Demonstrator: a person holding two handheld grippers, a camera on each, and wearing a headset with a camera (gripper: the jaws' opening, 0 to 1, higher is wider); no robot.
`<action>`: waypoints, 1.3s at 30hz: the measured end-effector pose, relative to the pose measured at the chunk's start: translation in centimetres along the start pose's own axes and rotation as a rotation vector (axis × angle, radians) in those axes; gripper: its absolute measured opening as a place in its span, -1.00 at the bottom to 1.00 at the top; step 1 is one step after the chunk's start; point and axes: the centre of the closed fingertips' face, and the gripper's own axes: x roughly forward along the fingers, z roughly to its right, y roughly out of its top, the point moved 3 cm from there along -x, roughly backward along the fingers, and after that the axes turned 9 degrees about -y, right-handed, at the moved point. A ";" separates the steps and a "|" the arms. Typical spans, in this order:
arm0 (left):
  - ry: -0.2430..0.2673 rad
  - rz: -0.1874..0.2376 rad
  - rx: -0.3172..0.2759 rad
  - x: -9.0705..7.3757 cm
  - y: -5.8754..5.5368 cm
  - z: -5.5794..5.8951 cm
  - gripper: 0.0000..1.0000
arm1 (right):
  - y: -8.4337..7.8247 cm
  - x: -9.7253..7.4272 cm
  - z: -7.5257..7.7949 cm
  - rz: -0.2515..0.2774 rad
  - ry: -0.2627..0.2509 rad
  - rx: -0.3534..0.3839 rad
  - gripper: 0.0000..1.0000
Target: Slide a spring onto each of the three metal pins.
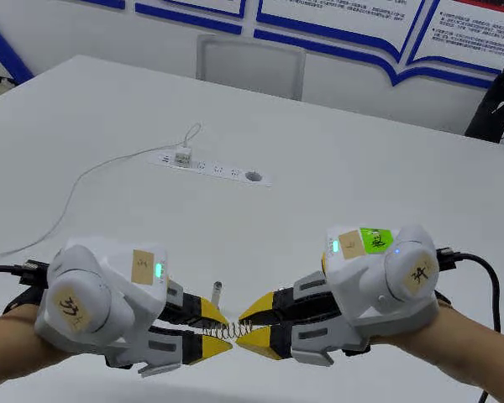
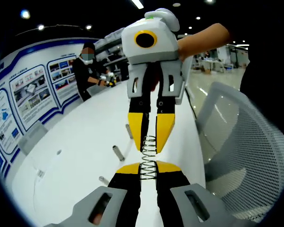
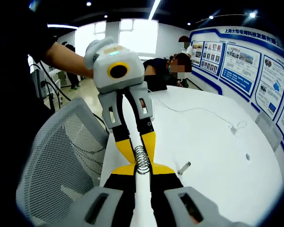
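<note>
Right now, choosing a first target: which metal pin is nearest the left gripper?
The pin lowest in the left gripper view, beside the left gripper; the other two pins lie farther away.

The left gripper (image 1: pixel 227 333) and the right gripper (image 1: pixel 242 330) have rounded white shells (image 1: pixel 97 285), black linkages (image 1: pixel 307 304) and fingers (image 1: pixel 208 311) with yellow tips. Each carries tan labels (image 1: pixel 143 266) with handwritten marks; the right one also has a green sticker (image 1: pixel 375 239). A black cable (image 1: pixel 487 277) leaves each rear.

Spring (image 1: pixel 229 330) bridged tip to tip, pins (image 2: pixel 117 152) loose on the worktop (image 1: pixel 319 210).
The silver coil lies level, one end pinched in the left tool (image 1: pixel 220 333), the other in the right tool (image 1: pixel 247 330); three short metal pins rest apart just beside the left tool's tips.
</note>
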 end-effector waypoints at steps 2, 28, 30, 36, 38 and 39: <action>0.001 -0.005 0.011 0.0 0.0 0.0 -0.79 | 0.2 0.0 0.0 0.008 0.005 0.006 -0.78; 0.073 0.053 -0.108 0.4 -0.3 -1.4 -0.75 | 2.6 0.8 1.1 0.118 -0.024 0.109 -0.79; 0.108 0.031 -0.126 0.2 -1.1 -1.9 -0.63 | 3.0 0.8 1.6 0.127 -0.042 0.115 -0.79; 0.143 0.044 -0.184 -0.7 -2.2 -2.3 -0.26 | 3.2 0.9 3.6 0.118 -0.100 0.112 -0.79; 0.149 0.046 -0.200 -1.0 -2.6 -2.3 -0.22 | 3.1 1.1 4.4 0.109 -0.126 0.113 -0.79; 0.149 0.050 -0.210 -1.2 -2.7 -2.3 -0.20 | 3.0 1.1 4.8 0.104 -0.138 0.112 -0.79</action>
